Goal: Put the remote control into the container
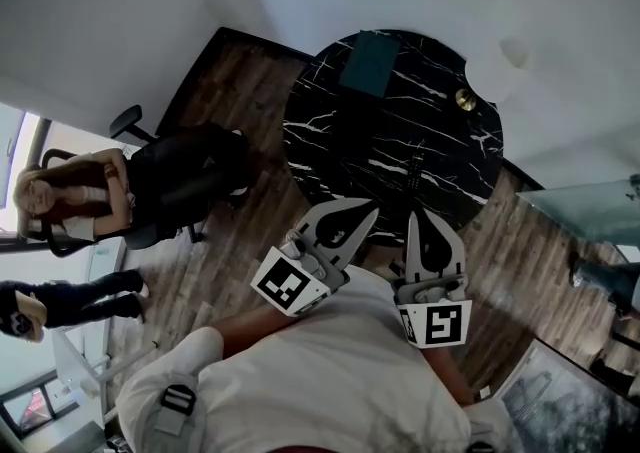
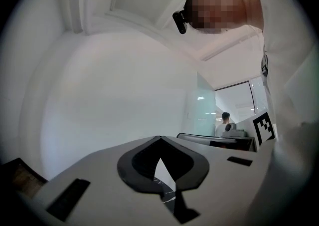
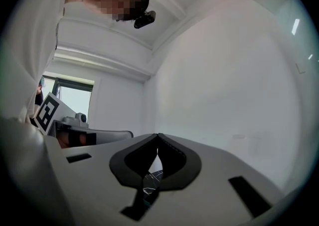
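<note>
In the head view a slim dark remote control [image 1: 414, 170] lies on the round black marble table [image 1: 330, 141], near its front edge. A dark green container [image 1: 370, 63] sits at the table's far side. My left gripper [image 1: 372, 206] and right gripper [image 1: 412, 213] are held close to my chest, short of the table edge and pointing at it. Both are shut with nothing between the jaws. The left gripper view shows the left gripper [image 2: 158, 137] aimed up at a white wall. In the right gripper view the right gripper [image 3: 158, 135] points the same way, and only slivers of marble show through each one's gap.
A small gold object [image 1: 465, 98] and a pale round thing [image 1: 510, 54] sit at the table's far right. A person sits in an office chair [image 1: 90, 191] at the left, another person [image 1: 50, 303] below. A glass surface [image 1: 590, 206] stands at the right. Wood floor surrounds the table.
</note>
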Action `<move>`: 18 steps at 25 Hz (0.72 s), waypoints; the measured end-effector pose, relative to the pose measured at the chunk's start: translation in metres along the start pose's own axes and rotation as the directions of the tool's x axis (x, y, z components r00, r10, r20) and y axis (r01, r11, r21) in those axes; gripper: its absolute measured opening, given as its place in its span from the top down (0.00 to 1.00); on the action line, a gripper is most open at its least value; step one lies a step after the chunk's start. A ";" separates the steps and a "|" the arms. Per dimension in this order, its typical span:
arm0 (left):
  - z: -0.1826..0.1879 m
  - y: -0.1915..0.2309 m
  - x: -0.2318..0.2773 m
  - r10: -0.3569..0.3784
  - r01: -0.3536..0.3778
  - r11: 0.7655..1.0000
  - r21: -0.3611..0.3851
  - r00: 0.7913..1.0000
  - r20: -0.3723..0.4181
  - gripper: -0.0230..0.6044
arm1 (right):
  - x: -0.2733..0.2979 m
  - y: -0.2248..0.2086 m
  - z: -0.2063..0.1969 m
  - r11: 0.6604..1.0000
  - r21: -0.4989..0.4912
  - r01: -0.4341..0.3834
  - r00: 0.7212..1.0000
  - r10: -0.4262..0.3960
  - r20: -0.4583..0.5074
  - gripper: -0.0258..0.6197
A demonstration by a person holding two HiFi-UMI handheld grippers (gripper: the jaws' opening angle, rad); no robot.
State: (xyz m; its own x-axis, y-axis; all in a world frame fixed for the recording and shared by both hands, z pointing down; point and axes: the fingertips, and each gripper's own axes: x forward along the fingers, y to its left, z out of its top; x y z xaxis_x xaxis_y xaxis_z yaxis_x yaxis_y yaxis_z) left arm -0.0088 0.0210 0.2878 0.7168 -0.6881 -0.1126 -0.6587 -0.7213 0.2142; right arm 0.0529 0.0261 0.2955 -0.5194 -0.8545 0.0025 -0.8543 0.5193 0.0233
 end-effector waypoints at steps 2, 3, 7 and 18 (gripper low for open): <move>0.001 0.017 0.003 -0.002 0.002 1.000 -0.006 1.000 -0.007 0.95 | 0.015 0.000 0.000 1.000 -0.004 0.005 1.000 -0.005 -0.006 0.95; 0.000 0.024 0.005 -0.003 0.003 1.000 -0.009 1.000 -0.012 0.95 | 0.021 0.000 -0.001 1.000 -0.006 0.003 1.000 -0.003 -0.011 0.95; -0.002 0.040 0.019 -0.009 0.008 0.999 -0.031 1.000 -0.013 0.95 | 0.036 -0.002 -0.005 0.999 -0.036 -0.005 0.999 0.004 -0.033 0.95; -0.002 0.028 0.059 -0.004 0.004 1.000 -0.002 1.000 -0.012 0.95 | 0.029 -0.050 0.011 1.000 -0.018 0.016 1.000 -0.015 0.023 0.95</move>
State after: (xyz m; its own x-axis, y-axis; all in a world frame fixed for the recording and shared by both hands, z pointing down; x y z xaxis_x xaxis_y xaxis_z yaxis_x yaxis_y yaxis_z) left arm 0.0156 -0.0390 0.2892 0.7221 -0.6843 -0.1017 -0.6556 -0.7238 0.2153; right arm 0.0804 -0.0241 0.2830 -0.5067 -0.8619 -0.0210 -0.8618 0.5056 0.0408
